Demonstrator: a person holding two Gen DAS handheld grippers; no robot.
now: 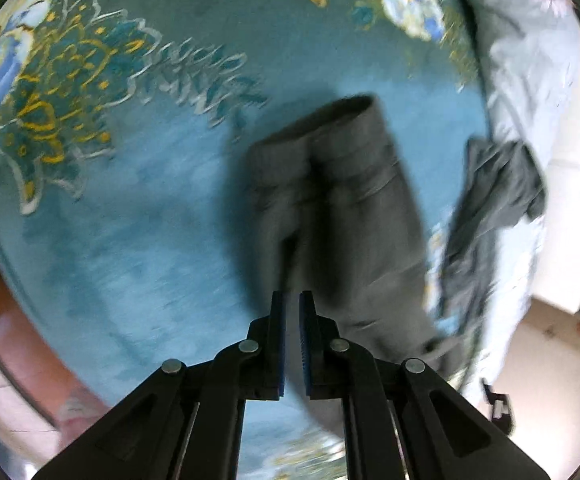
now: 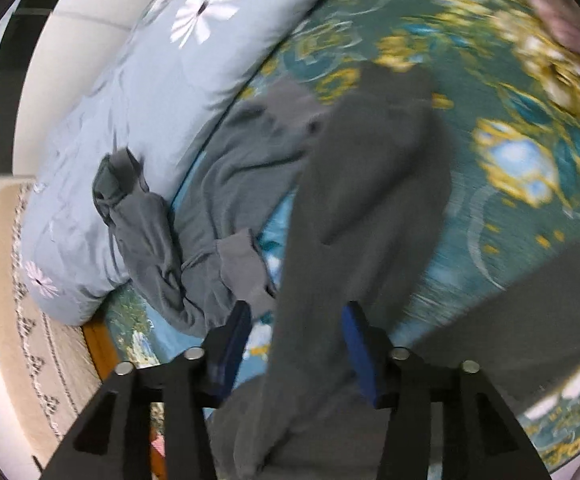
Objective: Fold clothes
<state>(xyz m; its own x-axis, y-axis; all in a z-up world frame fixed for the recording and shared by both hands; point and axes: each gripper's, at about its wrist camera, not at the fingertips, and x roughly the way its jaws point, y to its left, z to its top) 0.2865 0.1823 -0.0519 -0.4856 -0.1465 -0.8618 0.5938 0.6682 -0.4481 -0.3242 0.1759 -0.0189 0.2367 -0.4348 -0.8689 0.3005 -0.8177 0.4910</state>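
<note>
Left wrist view: the left tongs (image 1: 292, 300) point steeply down at a bed (image 1: 137, 216) covered by a teal spread with gold and white flower ornaments. The blue pads stand close together with only a narrow slit between them, and no cloth can be made out in that slit. Just beyond the tips a dark grey garment (image 1: 342, 200) lies on the spread, its hemmed end pointing away from the camera. To the right, a second, lighter grey garment (image 1: 494, 200) lies crumpled against a pale blue quilt (image 1: 530, 80). Past the bed's lower left edge, reddish floor and pale tiles show, blurred.

Right wrist view: the right tongs (image 2: 296, 320) stand well apart. The dark grey garment (image 2: 370, 184) runs lengthwise between the two blue pads, but neither pad presses on it. Left of it, the lighter grey garment (image 2: 209, 200) lies bunched on the spread (image 2: 510, 220), one part resting on the pale blue quilt (image 2: 149, 92), which bears white daisy prints. At the far left, a beige patterned rug (image 2: 29, 320) covers the floor beside the bed's wooden edge (image 2: 97, 344).
</note>
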